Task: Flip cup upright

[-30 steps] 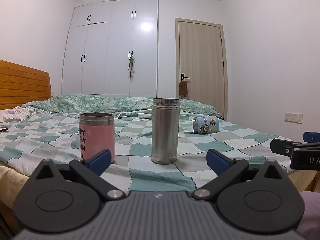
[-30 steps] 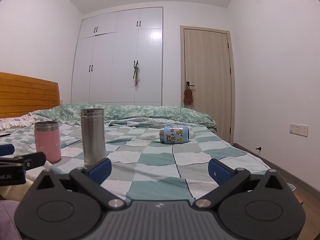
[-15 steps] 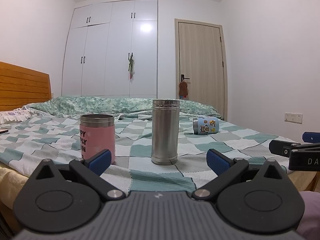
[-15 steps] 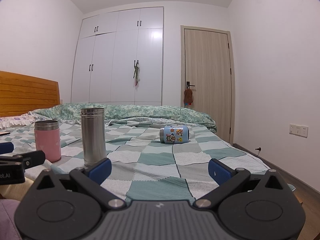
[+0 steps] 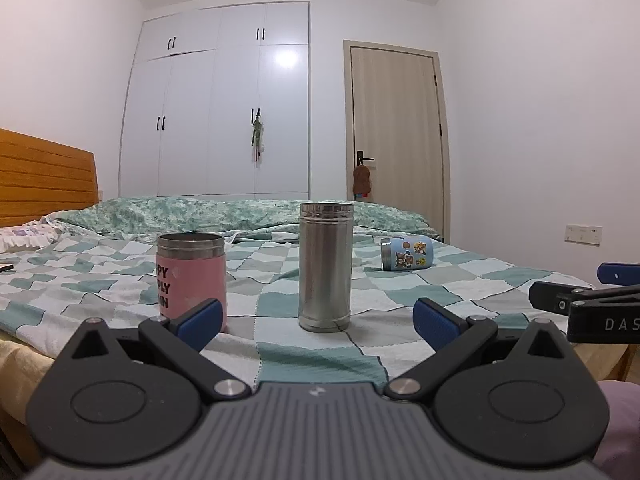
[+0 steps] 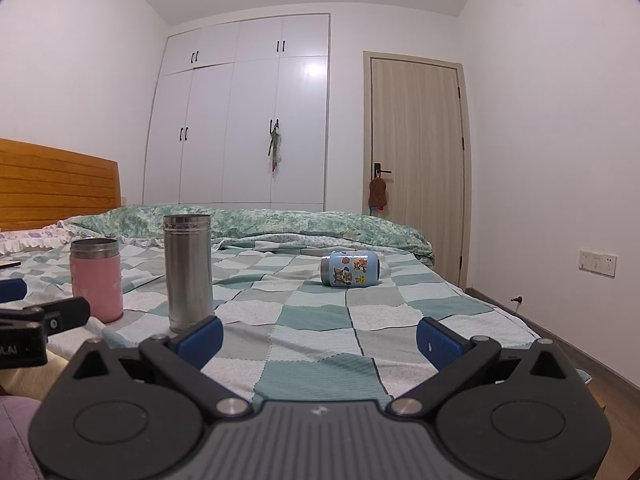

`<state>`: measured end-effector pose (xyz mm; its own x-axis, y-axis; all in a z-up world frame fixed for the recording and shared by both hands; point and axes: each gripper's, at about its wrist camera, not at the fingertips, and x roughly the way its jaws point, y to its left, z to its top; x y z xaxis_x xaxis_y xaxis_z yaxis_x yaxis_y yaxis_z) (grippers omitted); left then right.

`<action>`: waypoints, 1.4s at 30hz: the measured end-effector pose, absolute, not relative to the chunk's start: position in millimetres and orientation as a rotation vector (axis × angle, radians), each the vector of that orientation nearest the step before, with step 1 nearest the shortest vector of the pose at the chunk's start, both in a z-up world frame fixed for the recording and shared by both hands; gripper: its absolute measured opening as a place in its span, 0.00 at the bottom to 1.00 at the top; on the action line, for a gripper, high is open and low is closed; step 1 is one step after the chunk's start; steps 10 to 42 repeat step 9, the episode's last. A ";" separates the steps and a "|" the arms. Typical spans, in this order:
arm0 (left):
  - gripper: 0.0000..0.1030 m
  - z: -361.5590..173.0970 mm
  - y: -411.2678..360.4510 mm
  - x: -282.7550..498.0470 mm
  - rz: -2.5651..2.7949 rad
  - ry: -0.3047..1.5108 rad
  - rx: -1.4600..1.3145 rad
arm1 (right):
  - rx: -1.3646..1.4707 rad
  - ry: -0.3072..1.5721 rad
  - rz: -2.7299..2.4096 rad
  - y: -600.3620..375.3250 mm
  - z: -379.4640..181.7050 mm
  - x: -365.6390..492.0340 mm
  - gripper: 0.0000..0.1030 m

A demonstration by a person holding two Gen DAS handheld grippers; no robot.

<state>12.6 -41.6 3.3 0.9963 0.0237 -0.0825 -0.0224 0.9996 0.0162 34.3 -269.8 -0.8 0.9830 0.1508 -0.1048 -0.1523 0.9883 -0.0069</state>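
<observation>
A small light-blue cup with cartoon stickers lies on its side on the checked bedspread, its open steel rim to the left; it also shows in the left wrist view, far right. My right gripper is open and empty, well short of the cup, at the bed's near edge. My left gripper is open and empty, in front of a tall steel cup and a pink cup, both upright. The right gripper's side shows at the left wrist view's right edge.
The bed has a green-and-white checked cover, a rumpled green quilt at the far side and a wooden headboard at the left. A white wardrobe and a wooden door stand behind. Floor lies to the right of the bed.
Both views have shifted only slightly; the grippers stay open and the cups have not moved.
</observation>
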 end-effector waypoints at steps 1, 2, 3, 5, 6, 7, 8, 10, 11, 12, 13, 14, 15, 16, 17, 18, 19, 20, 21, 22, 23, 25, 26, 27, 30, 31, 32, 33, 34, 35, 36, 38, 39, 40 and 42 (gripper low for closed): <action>1.00 3.3 -41.2 12.3 0.024 0.083 0.013 | -0.015 0.104 0.152 -270.1 -0.8 34.7 1.00; 1.00 3.4 -40.7 12.2 0.021 0.083 0.009 | -0.016 0.104 0.153 -270.0 -0.8 34.5 1.00; 1.00 3.5 -40.0 12.3 0.024 0.083 0.007 | -0.016 0.104 0.153 -270.0 -0.8 34.6 1.00; 1.00 3.6 -39.0 12.1 0.022 0.082 0.002 | -0.016 0.104 0.153 -270.0 -0.8 34.5 1.00; 1.00 3.7 -38.9 12.4 0.021 0.082 0.002 | -0.016 0.104 0.153 -270.0 -0.8 34.6 1.00; 1.00 3.7 -39.1 12.1 0.021 0.081 0.003 | -0.016 0.104 0.153 -270.0 -0.8 34.5 1.00; 1.00 3.8 -39.4 12.1 0.022 0.080 0.005 | -0.016 0.103 0.153 -270.2 -0.8 34.7 1.00; 1.00 3.8 -39.9 12.2 0.025 0.081 0.007 | -0.016 0.103 0.153 -270.0 -0.8 34.6 1.00; 1.00 3.8 -39.9 12.2 0.025 0.081 0.007 | -0.016 0.103 0.153 -270.0 -0.8 34.6 1.00; 1.00 3.8 -39.9 12.2 0.025 0.081 0.007 | -0.016 0.103 0.153 -270.0 -0.8 34.6 1.00; 1.00 3.8 -39.9 12.2 0.025 0.081 0.007 | -0.016 0.103 0.153 -270.0 -0.8 34.6 1.00; 1.00 3.8 -39.9 12.2 0.025 0.081 0.007 | -0.016 0.103 0.153 -270.0 -0.8 34.6 1.00; 1.00 3.8 -39.9 12.2 0.025 0.081 0.007 | -0.016 0.103 0.153 -270.0 -0.8 34.6 1.00; 1.00 3.8 -39.9 12.2 0.025 0.081 0.007 | -0.016 0.103 0.153 -270.0 -0.8 34.6 1.00; 1.00 3.8 -39.9 12.2 0.025 0.081 0.007 | -0.016 0.103 0.153 -270.0 -0.8 34.6 1.00; 1.00 3.8 -39.9 12.2 0.025 0.081 0.007 | -0.016 0.103 0.153 -270.0 -0.8 34.6 1.00; 1.00 3.8 -39.9 12.2 0.025 0.081 0.007 | -0.016 0.103 0.153 -270.0 -0.8 34.6 1.00; 1.00 3.8 -39.9 12.2 0.025 0.081 0.007 | -0.016 0.103 0.153 -270.0 -0.8 34.6 1.00; 1.00 3.8 -39.9 12.2 0.025 0.081 0.007 | -0.016 0.103 0.153 -270.0 -0.8 34.6 1.00; 1.00 3.8 -39.9 12.2 0.025 0.081 0.007 | -0.016 0.103 0.153 -270.0 -0.8 34.6 1.00; 1.00 3.8 -39.9 12.2 0.025 0.081 0.007 | -0.016 0.103 0.153 -270.0 -0.8 34.6 1.00; 1.00 3.8 -39.9 12.2 0.025 0.081 0.007 | -0.016 0.103 0.153 -270.0 -0.8 34.6 1.00; 1.00 3.8 -39.9 12.2 0.025 0.081 0.007 | -0.016 0.103 0.153 -270.0 -0.8 34.6 1.00; 1.00 3.8 -39.9 12.2 0.025 0.081 0.007 | -0.016 0.103 0.153 -270.0 -0.8 34.6 1.00; 1.00 3.8 -39.9 12.2 0.025 0.081 0.007 | -0.016 0.103 0.153 -270.0 -0.8 34.6 1.00; 1.00 3.8 -39.9 12.2 0.025 0.081 0.007 | -0.016 0.103 0.153 -270.0 -0.8 34.6 1.00; 1.00 3.8 -39.9 12.2 0.025 0.081 0.007 | -0.016 0.103 0.153 -270.0 -0.8 34.6 1.00; 1.00 3.8 -39.9 12.2 0.025 0.081 0.007 | -0.016 0.103 0.153 -270.0 -0.8 34.6 1.00; 1.00 3.8 -39.9 12.2 0.025 0.081 0.007 | -0.016 0.103 0.153 -270.0 -0.8 34.6 1.00; 1.00 3.8 -39.9 12.2 0.025 0.081 0.007 | -0.016 0.103 0.153 -270.0 -0.8 34.6 1.00; 1.00 3.8 -39.9 12.2 0.025 0.081 0.007 | -0.016 0.103 0.153 -270.0 -0.8 34.6 1.00; 1.00 3.8 -39.9 12.2 0.025 0.081 0.007 | -0.016 0.103 0.153 -270.0 -0.8 34.6 1.00; 1.00 3.8 -39.9 12.2 0.025 0.081 0.007 | -0.016 0.103 0.153 -270.0 -0.8 34.6 1.00; 1.00 3.8 -39.9 12.2 0.025 0.081 0.007 | -0.016 0.103 0.153 -270.0 -0.8 34.6 1.00; 1.00 3.8 -39.9 12.2 0.025 0.081 0.007 | -0.016 0.103 0.153 -270.0 -0.8 34.6 1.00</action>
